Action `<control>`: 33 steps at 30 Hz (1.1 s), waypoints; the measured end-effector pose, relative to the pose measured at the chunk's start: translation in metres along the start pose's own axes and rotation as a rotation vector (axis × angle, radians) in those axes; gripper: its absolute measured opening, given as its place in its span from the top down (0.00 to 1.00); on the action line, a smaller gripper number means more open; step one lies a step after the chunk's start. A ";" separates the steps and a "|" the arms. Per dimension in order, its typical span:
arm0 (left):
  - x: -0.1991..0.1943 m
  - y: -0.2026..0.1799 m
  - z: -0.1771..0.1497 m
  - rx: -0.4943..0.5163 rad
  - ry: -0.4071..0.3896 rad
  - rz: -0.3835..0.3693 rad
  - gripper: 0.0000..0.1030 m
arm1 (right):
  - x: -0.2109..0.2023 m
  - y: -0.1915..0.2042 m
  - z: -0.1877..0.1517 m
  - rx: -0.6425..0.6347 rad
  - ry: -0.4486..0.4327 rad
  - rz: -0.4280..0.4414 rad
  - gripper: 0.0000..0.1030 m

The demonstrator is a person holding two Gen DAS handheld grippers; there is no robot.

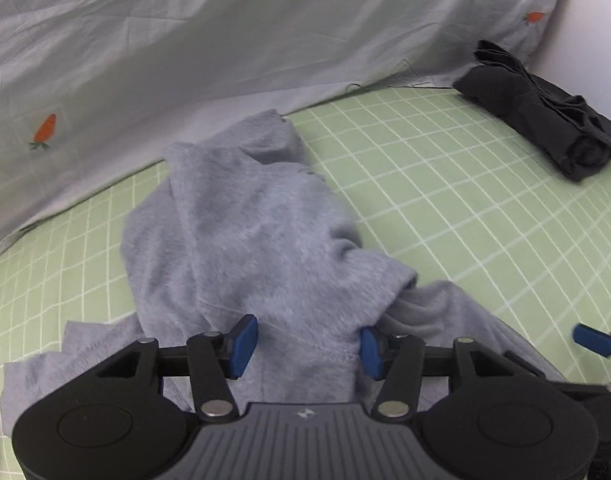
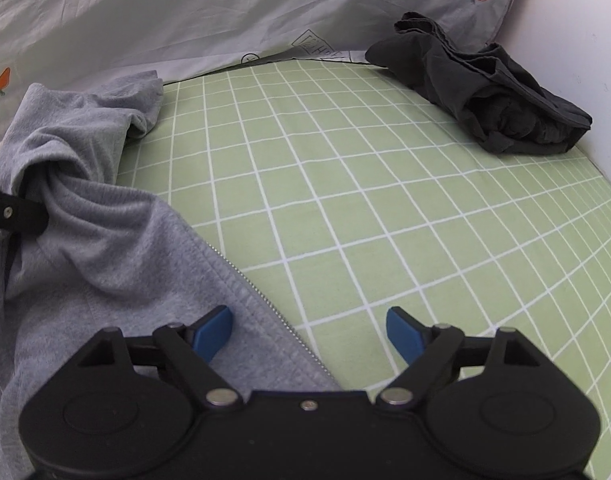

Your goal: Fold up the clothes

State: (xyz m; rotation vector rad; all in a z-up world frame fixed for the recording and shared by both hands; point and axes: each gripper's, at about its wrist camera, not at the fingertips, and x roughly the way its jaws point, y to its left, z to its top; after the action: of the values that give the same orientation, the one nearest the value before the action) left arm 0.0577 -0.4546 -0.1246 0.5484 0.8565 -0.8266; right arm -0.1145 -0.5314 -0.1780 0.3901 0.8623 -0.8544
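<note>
Grey hoodie [image 1: 241, 240] lies crumpled lower left on the bed [image 2: 385, 200], long axis upper left to lower right; left tongs [image 1: 307, 344] spread over it, nearer; right tongs [image 2: 309, 334] spread astride its zip edge.

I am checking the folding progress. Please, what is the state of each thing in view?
grey zip garment: crumpled, not folded, zipper open
dark garment: bunched loosely near the wall
left hand-held gripper: open, grey fabric between the pads
right hand-held gripper: open, over the zipper edge, holding nothing
</note>
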 end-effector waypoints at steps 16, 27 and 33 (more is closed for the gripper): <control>-0.059 0.121 -0.055 -0.410 -0.113 0.299 0.53 | -0.039 0.014 0.009 -0.017 -0.083 0.076 0.16; -0.046 0.194 -0.118 -0.660 0.064 0.311 0.50 | -0.017 0.073 0.052 0.088 0.038 0.424 0.42; -0.044 0.189 -0.122 -0.633 0.079 0.305 0.50 | 0.020 0.134 0.062 0.191 0.208 0.644 0.51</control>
State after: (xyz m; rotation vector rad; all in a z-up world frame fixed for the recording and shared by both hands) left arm 0.1411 -0.2417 -0.1374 0.1418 1.0175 -0.2281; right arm 0.0294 -0.4968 -0.1594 0.8797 0.7765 -0.2983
